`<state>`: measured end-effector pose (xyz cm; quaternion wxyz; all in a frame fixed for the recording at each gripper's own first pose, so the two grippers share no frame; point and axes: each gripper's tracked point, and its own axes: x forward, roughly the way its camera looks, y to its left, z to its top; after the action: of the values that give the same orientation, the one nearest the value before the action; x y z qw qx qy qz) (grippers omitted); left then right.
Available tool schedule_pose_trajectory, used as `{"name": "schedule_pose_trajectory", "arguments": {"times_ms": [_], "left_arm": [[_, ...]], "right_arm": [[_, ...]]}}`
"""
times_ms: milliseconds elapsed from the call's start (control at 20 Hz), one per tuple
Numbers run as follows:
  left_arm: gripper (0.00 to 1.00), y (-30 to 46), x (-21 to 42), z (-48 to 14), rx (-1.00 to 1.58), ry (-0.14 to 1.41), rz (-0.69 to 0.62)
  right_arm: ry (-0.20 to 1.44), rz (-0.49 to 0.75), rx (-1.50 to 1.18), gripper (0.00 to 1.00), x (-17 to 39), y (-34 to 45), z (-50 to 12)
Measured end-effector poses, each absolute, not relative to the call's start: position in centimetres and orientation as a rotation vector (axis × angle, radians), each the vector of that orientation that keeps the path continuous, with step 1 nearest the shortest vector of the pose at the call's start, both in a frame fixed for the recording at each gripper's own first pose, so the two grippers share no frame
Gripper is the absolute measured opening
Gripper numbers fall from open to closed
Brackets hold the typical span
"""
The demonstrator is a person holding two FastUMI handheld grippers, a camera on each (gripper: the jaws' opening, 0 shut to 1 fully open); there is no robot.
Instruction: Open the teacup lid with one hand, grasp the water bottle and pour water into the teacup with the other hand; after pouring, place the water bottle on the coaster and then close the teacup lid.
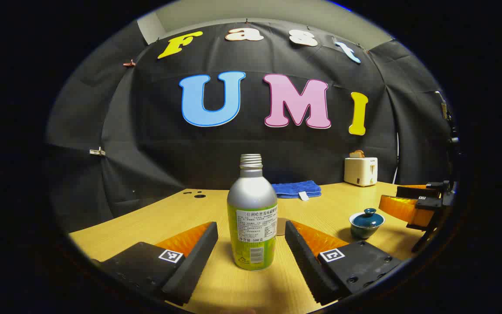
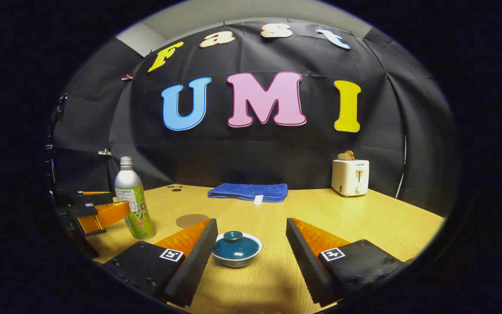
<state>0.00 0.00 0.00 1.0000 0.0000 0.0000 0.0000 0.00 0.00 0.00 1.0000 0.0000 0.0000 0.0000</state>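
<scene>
Left gripper view looks straight at the water bottle (image 1: 252, 213), which stands upright on the wooden table (image 1: 216, 285) — its long axis vertical, its threaded neck bare with no cap on it. The bottle sits between the two fingers of the left gripper (image 1: 251, 244), a little beyond their tips, with clear gaps on both sides; the jaws stand wide open and hold nothing. So a forward push followed by a close looks like what the grasp calls for, and the left hand is plainly the nearer one to the bottle.

Right gripper view shows the teacup (image 2: 237, 249) with its lid (image 2: 235, 243) on, knob up, low between the fingers of the right gripper (image 2: 251, 244) and nearer the left finger than the right one. Those jaws are also wide open and empty, so the lid falls to the right hand. The round coaster (image 2: 192, 220) lies flat just behind and to the right of the bottle, left of the cup.

Far off sit a folded blue towel (image 2: 248, 192) and a white toaster (image 2: 350, 176). The bottle's label carries small printed text and a barcode, and the toaster bears a short mark — neither is transcribed here.
</scene>
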Motion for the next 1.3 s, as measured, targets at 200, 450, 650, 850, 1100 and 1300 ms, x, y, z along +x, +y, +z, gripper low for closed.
{"name": "schedule_pose_trajectory", "arguments": {"times_ms": [200,450,650,850,1100,1300], "left_arm": [[0.98,0.4,0.3,0.0,-0.007,0.000,0.012],[0.98,0.2,0.3,0.1,-0.007,-0.002,-0.003],[0.98,0.2,0.3,0.1,-0.007,-0.002,-0.005],[0.98,0.1,0.3,0.1,-0.006,-0.001,-0.005],[0.98,0.2,0.3,0.1,-0.006,-0.001,-0.005],[0.98,0.1,0.3,0.1,-0.006,-0.001,-0.005]], "right_arm": [[0.002,0.002,-0.001,0.98,0.2,0.1,-0.1],[0.001,0.003,-0.001,0.98,0.3,0.1,-0.2],[0.004,0.018,-0.002,0.98,0.5,0.5,-0.2],[0.007,0.044,-0.001,0.98,0.7,0.9,-0.3],[0.090,0.082,-0.060,0.98,2.2,1.4,-1.6],[0.116,0.060,-0.116,0.98,3.8,1.3,-2.1]]}}
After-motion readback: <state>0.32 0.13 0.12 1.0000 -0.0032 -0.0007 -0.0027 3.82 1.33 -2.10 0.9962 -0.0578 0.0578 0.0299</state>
